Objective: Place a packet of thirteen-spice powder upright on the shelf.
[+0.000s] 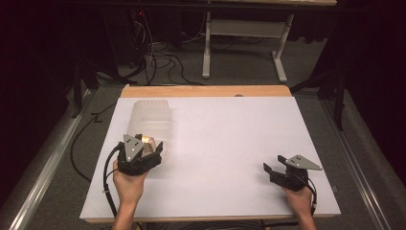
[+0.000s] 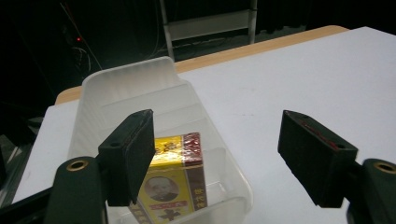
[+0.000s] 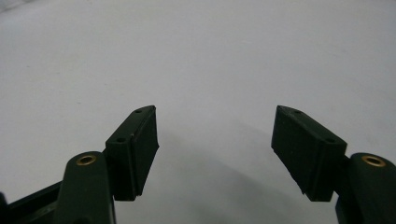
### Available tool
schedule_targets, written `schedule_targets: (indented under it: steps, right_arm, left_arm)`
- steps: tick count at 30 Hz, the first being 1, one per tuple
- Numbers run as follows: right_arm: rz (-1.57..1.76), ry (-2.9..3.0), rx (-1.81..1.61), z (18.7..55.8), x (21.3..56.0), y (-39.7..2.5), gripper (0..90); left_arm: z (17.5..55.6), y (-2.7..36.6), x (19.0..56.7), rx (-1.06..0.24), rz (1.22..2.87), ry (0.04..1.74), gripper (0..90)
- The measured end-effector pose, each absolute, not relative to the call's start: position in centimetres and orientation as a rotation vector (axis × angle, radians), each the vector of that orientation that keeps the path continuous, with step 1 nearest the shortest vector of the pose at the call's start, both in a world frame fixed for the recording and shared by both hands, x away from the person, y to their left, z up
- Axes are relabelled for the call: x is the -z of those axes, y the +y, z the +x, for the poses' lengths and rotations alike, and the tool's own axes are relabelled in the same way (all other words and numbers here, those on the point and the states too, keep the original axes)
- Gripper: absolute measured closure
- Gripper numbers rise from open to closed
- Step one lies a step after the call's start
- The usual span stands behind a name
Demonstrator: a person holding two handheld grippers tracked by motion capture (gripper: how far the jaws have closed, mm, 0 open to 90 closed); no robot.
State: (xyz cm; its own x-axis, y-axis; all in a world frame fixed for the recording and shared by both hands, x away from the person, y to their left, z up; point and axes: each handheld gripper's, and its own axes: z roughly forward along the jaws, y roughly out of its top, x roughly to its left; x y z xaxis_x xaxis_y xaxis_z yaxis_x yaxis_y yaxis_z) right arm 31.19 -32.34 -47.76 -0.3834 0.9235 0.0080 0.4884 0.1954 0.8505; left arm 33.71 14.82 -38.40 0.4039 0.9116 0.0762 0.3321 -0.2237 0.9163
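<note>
A clear plastic bin [image 1: 151,117] [image 2: 135,93] lies on the left part of the white table. Inside its near end sits a small yellow and dark red box [image 2: 175,179] [image 1: 148,141] with a portrait on its face. My left gripper [image 1: 143,151] [image 2: 217,149] hovers open just above the bin's near end, with nothing between its jaws. My right gripper [image 1: 274,165] [image 3: 215,144] is open over bare table near the front right, a hand holding it from below.
The white tabletop [image 1: 230,139] has a wooden strip [image 1: 206,91] along its far edge. Beyond it stand a white desk frame [image 1: 244,43] and loose cables [image 1: 163,60] on the floor. Cables trail from both grippers off the front edge.
</note>
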Motion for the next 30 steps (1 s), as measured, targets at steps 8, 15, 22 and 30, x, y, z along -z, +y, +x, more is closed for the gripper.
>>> schedule_targets:
  steps: [8,15,22,30]
  right_arm:
    - [1.313,1.958,-1.097,31.2,47.8,-32.3,31.9]
    - [1.313,1.957,-1.097,31.2,47.8,-32.3,31.9]
    - [1.312,1.957,-1.097,31.2,47.8,-32.3,31.9]
    - [1.312,1.957,-1.097,31.2,47.8,-32.3,31.9]
  left_arm:
    - [33.4,14.1,38.5,-0.799,1.771,1.055,27.9]
    - [33.0,13.4,38.5,-0.798,1.771,1.025,28.2]
    - [32.7,12.7,38.7,-0.792,1.795,0.999,28.2]
    - [32.5,12.3,38.7,-0.777,1.796,0.983,28.2]
